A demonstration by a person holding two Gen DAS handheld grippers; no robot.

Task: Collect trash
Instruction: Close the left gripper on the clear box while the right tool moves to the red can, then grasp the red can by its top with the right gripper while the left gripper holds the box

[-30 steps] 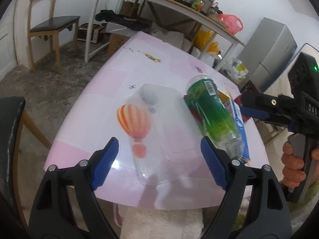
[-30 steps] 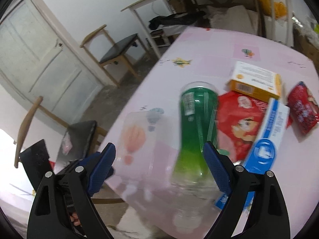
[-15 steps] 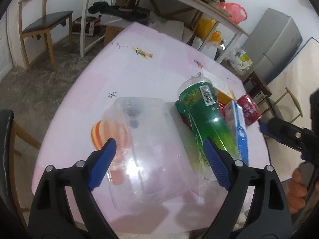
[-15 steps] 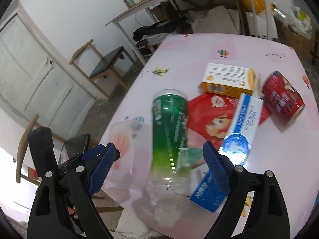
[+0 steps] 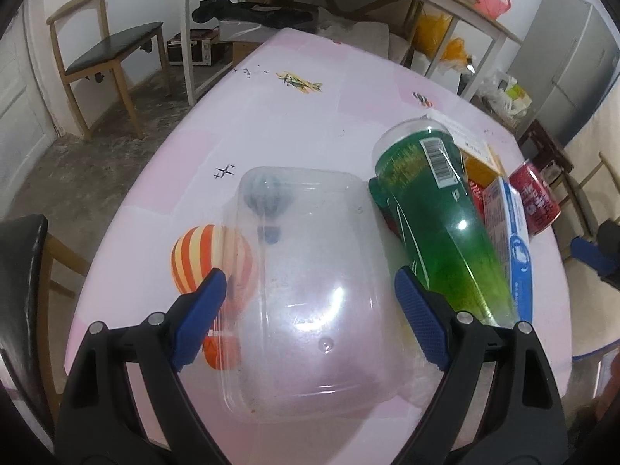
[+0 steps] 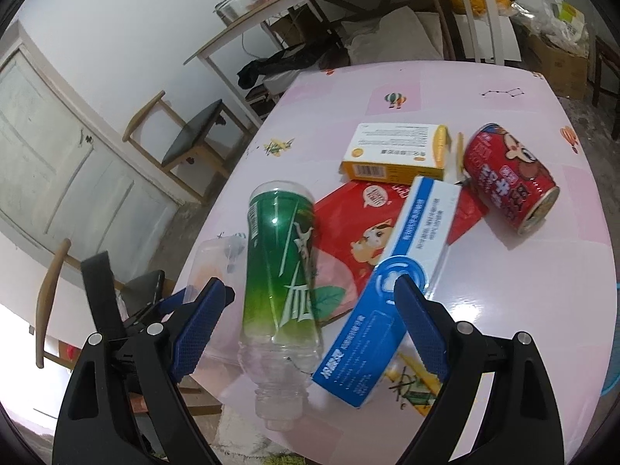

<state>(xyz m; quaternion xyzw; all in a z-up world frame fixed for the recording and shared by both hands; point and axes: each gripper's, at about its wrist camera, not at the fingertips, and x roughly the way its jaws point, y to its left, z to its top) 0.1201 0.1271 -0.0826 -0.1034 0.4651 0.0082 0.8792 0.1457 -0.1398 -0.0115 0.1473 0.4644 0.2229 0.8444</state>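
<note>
Our left tool (image 5: 310, 302) gapes wide over the clear plastic container (image 5: 310, 271) on the pink table (image 5: 294, 124), gripping nothing, our right tool (image 6: 310, 306) equally wide, empty, above the green bottle (image 6: 281, 263) and blue box (image 6: 391, 290).

The left claw (image 5: 310, 317) stands wide open over a clear plastic tray (image 5: 310, 271) lying on the pink table (image 5: 271, 116), its blue pads on either side of the tray, touching nothing. Just right of the tray lies a green bottle (image 5: 438, 224), then a blue-and-white box (image 5: 511, 232) and a red can (image 5: 536, 203).
</note>
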